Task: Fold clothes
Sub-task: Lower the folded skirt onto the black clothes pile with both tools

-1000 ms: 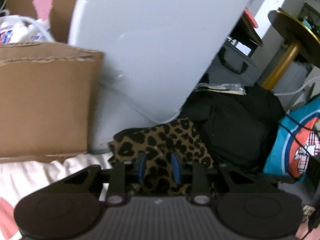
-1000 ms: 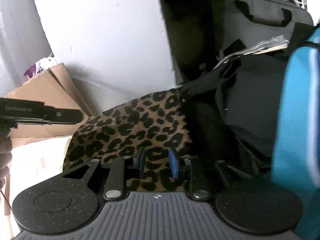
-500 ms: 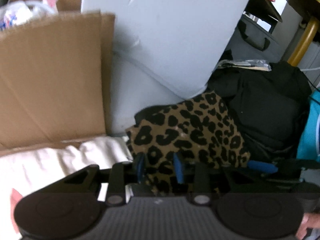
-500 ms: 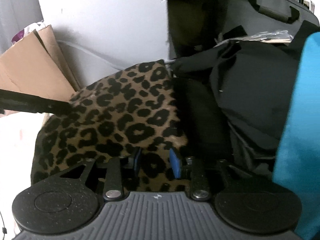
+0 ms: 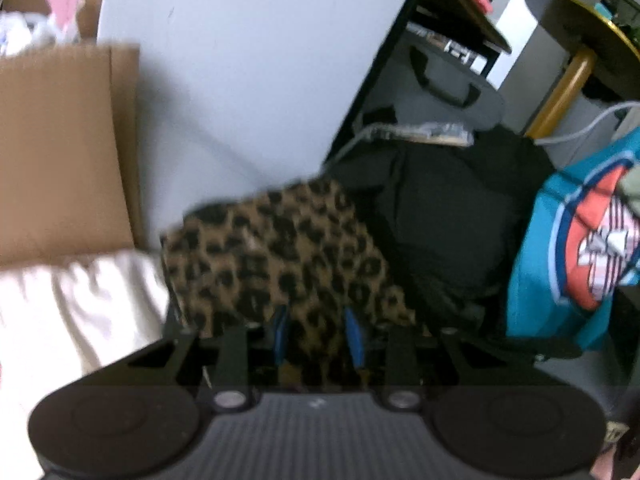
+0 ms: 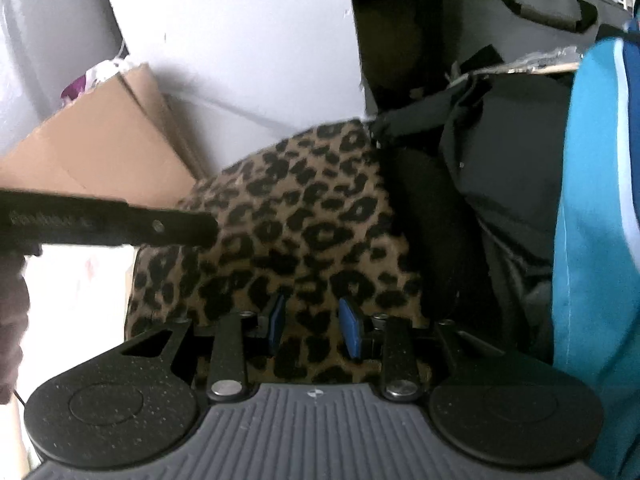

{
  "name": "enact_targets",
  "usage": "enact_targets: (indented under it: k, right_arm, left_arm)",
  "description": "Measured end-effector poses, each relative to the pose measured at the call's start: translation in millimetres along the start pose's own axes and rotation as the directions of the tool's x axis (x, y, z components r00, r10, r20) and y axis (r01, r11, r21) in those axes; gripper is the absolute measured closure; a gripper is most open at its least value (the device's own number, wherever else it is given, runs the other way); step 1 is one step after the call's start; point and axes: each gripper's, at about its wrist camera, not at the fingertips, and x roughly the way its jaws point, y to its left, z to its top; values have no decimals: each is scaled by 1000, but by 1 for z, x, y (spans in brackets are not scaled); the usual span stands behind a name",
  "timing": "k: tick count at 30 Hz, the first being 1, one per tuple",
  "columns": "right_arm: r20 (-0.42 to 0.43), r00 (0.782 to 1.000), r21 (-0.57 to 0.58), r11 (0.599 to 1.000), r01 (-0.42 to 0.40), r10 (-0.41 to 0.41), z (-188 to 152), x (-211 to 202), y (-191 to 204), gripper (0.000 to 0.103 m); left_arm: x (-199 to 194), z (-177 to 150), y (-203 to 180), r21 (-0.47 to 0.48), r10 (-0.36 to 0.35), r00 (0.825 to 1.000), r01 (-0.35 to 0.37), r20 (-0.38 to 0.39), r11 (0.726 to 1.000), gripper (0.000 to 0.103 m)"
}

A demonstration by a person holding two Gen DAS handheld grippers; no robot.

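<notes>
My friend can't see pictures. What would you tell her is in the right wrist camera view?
The right gripper hovers with its blue fingers apart over a folded leopard-print cloth. The black left gripper reaches in from the left, with a cardboard box behind and black clothes and turquoise fabric to the right.

Cluttered home: clothes, cardboard box

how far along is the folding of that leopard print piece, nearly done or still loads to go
Done: the leopard-print garment already lies as a compact folded block beside the black clothes.

In hand: the left gripper and right gripper both sit over its near edge, fabric between the blue pads. The right's jaws have just been opening; whether either pinches the cloth is unclear.

Left, probably: the teal printed garment and the black clothes look unfolded.
</notes>
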Motion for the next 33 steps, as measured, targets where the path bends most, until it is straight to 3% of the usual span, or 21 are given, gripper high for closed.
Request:
enact_targets:
  k: [12,14,18,26,33]
  right_arm:
    - [-49,998,35,999,31,-29,-53,-21,-26,67]
    - [-50,998,38,999,36,-34,-60,-25,-28,67]
    - [-58,997,19,999,45,-44,-76,-35,-27,67]
    - [-93,995,23,999,31,-29,-101,-53,-25,66]
    - [-49,999,63,998,-5,9,-106,-70,-21,66]
  left_arm:
    - [-10,-36,6,84,61,998,-61,5,995,69]
    - [-13,-44,7,88,73,997,-72,-2,994,64]
    - [-18,-61,15,41,90,995,-89,-38,995,55]
    - [-42,-90,29,-71,93,992,-99,-80,993,57]
    - [-59,-105,20,-121,36,998,-43,-60,992,49]
